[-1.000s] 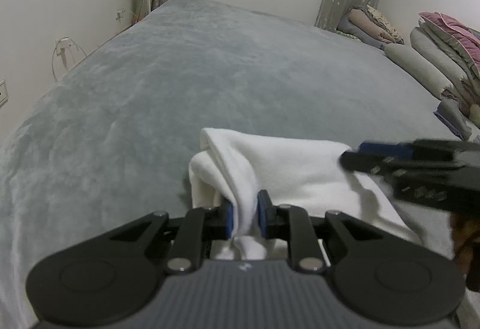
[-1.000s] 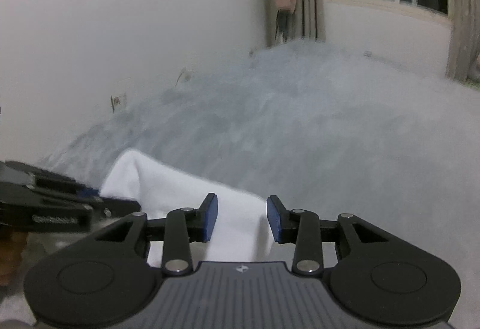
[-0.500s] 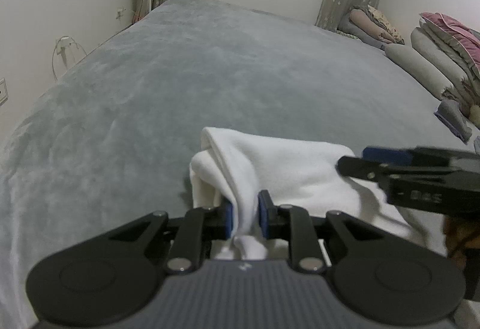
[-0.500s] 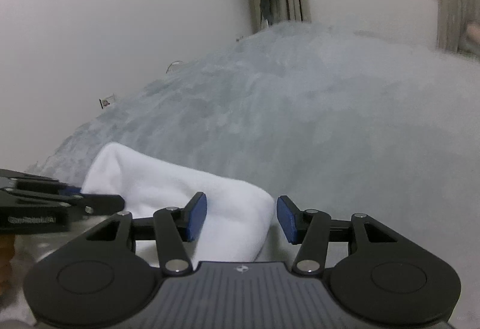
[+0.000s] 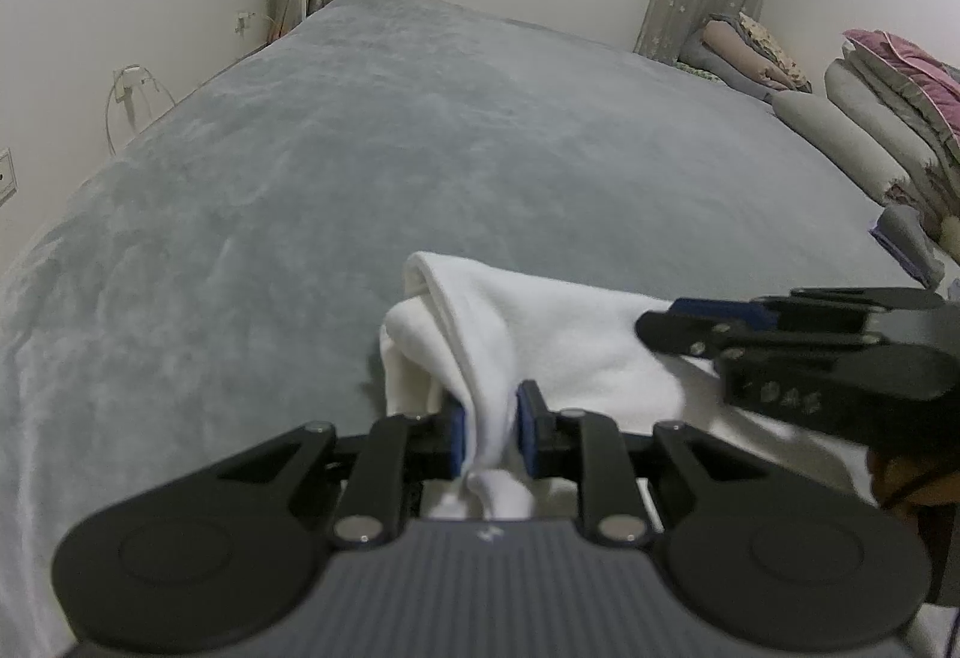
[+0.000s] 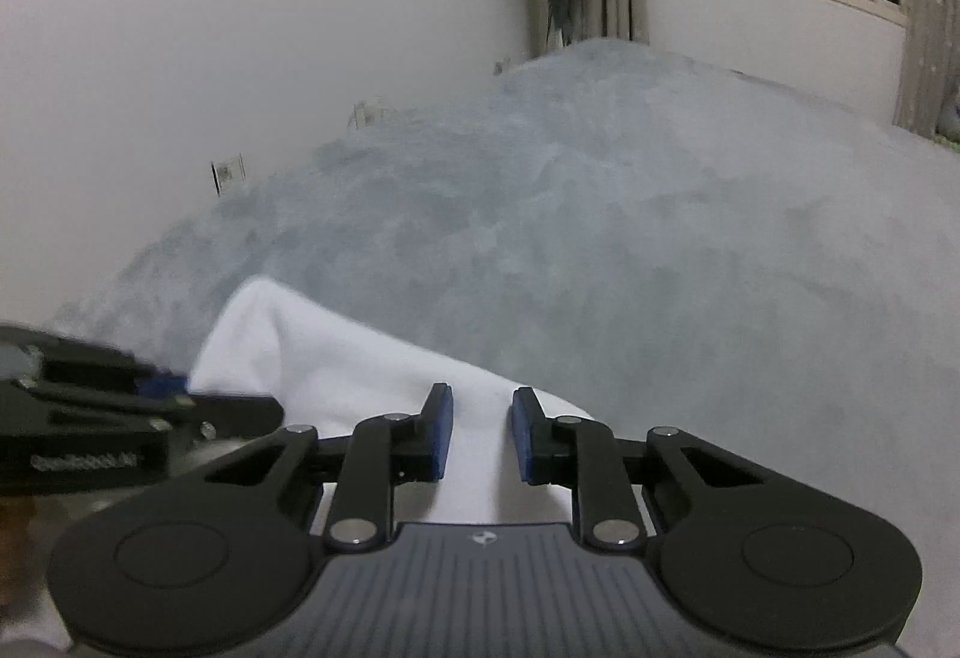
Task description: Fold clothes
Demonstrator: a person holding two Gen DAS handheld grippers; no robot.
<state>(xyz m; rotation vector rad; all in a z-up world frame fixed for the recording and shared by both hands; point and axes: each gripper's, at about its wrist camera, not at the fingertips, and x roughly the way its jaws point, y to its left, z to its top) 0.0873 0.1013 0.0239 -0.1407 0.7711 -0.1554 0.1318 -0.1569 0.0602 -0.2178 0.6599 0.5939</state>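
Note:
A white garment (image 5: 570, 340) lies bunched on the grey bedspread (image 5: 420, 130) close in front of me. My left gripper (image 5: 489, 406) is shut on a raised fold at the garment's left end, with cloth hanging below the blue pads. From the right, the right gripper (image 5: 654, 328) reaches onto the garment's right edge. In the right wrist view the garment (image 6: 336, 352) runs between the right gripper's (image 6: 480, 406) jaws, which are closing on its near corner, and cloth fills the gap. The left gripper (image 6: 264, 409) shows at the left there.
Folded quilts (image 5: 888, 118) and pillows (image 5: 744, 52) are stacked along the bed's right side, with a small grey item (image 5: 906, 244) beside them. A wall with a socket and cable (image 5: 129, 82) borders the left. A hand (image 5: 900, 478) holds the right gripper.
The right gripper's jaws widened, slid over the garment's right corner, then narrowed on it. The left gripper kept its pinch on the fold and stayed put.

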